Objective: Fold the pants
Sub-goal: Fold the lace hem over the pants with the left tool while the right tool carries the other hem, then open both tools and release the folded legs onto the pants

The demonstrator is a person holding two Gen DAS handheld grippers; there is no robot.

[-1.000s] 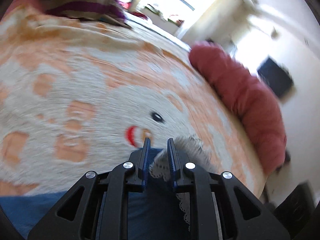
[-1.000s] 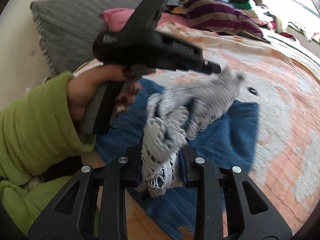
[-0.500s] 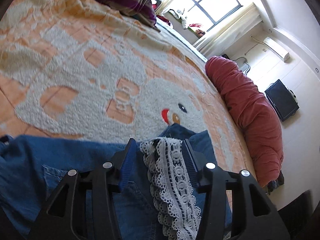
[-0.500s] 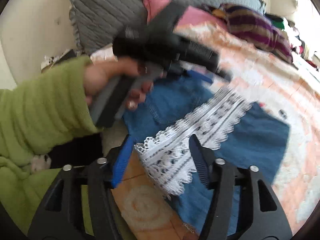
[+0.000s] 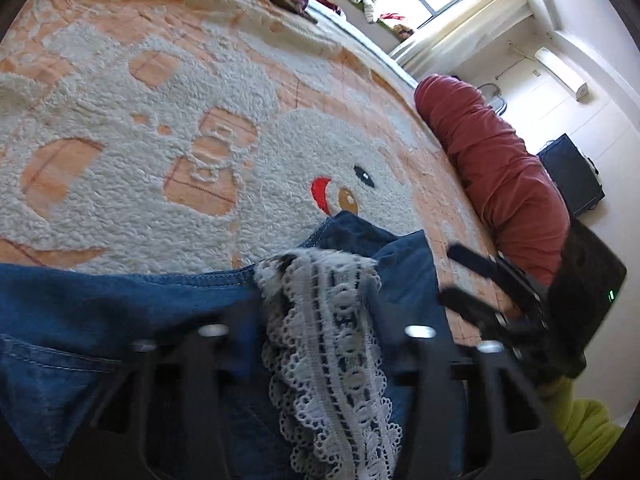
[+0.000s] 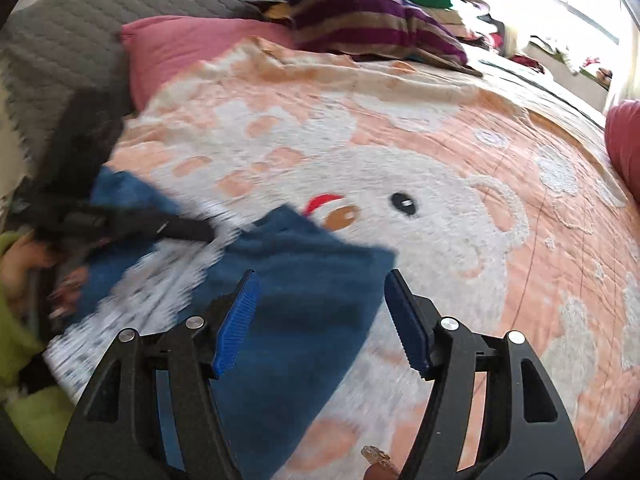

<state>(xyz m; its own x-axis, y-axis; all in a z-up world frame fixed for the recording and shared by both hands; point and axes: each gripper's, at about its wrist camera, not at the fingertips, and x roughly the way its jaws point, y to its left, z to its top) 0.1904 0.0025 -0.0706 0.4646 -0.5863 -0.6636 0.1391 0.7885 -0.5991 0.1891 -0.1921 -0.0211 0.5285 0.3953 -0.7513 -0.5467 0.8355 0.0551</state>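
The blue denim pants with a white lace hem lie folded on the snowman bedspread. In the left wrist view my left gripper is open, its fingers either side of the lace strip lying between them. My right gripper shows at the right, over the cloth's edge. In the right wrist view my right gripper is open and empty above the denim, and the lace lies to the left, blurred. My left gripper reaches in from the left.
A red bolster lies along the bed's far side. A striped cushion, a pink pillow and a grey quilted pillow sit at the head. A black box stands by the wall.
Both grippers have opened and let go of the lace hem, which now lies flat on the denim. The right gripper has swung right, away from the lace.
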